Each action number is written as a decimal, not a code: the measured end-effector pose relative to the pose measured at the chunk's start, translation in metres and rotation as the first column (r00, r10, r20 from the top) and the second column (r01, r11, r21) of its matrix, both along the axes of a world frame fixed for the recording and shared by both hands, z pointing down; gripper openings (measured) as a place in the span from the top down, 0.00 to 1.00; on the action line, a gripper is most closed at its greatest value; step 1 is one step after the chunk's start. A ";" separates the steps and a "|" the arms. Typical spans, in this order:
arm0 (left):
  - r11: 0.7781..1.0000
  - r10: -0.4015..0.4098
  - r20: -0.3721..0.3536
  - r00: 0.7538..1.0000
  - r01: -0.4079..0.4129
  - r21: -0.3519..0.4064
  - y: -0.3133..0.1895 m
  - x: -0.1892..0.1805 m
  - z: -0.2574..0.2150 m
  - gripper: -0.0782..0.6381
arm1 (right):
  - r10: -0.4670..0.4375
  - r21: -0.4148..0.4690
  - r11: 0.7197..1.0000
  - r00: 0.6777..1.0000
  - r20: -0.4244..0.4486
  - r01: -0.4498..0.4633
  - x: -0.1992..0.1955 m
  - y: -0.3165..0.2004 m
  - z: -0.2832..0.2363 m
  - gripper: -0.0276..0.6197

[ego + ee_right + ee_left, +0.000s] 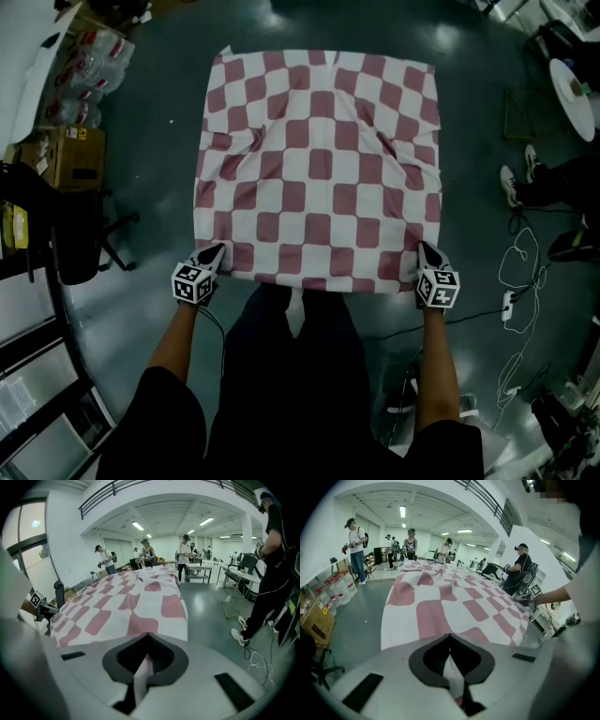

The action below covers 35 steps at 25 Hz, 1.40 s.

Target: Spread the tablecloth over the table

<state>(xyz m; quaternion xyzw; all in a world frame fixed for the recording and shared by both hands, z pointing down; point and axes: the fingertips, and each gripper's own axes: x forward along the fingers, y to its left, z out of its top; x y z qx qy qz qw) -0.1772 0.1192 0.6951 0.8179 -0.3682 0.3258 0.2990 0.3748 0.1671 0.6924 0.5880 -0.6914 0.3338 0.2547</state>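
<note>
The red-and-white checked tablecloth (319, 164) lies opened out over the table, covering it so fully that none of the tabletop shows in the head view. The spreading therefore looks largely done. What seems left is smoothing: creases run in from the left edge and diagonally across the right side, and the near hem may need squaring before release. The left gripper (208, 255) pinches the near left corner, and its own view shows a fold of cloth clamped between the closed jaws (451, 670). The right gripper (427, 251) likewise bites the near right corner (142, 670). Both forearms reach forward, well apart, holding the near edge taut between them at about table height.
</note>
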 end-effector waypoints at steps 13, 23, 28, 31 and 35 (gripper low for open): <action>0.998 0.016 -0.048 0.999 -0.013 0.064 -0.141 0.067 -0.009 0.88 | -0.107 -0.022 0.994 0.994 -0.036 0.107 -0.079 -0.120 0.000 0.93; 0.998 -0.012 -0.122 0.993 0.018 0.053 -0.176 0.036 -0.022 0.88 | -0.062 0.045 0.997 0.997 -0.040 0.064 -0.051 -0.152 -0.026 0.93; 0.977 -0.122 -0.180 0.976 0.150 0.153 -0.271 0.040 -0.060 0.88 | -0.061 0.101 0.993 0.996 -0.069 0.068 -0.034 -0.246 -0.038 0.93; 0.965 -0.155 -0.149 0.977 0.182 0.190 -0.316 0.061 -0.062 0.88 | -0.122 0.082 0.988 0.989 -0.082 0.129 -0.050 -0.285 -0.028 0.93; 0.981 -0.079 0.025 0.997 0.074 0.179 -0.357 0.095 -0.030 0.88 | -0.165 0.046 0.984 0.980 -0.110 0.171 -0.053 -0.323 -0.011 0.93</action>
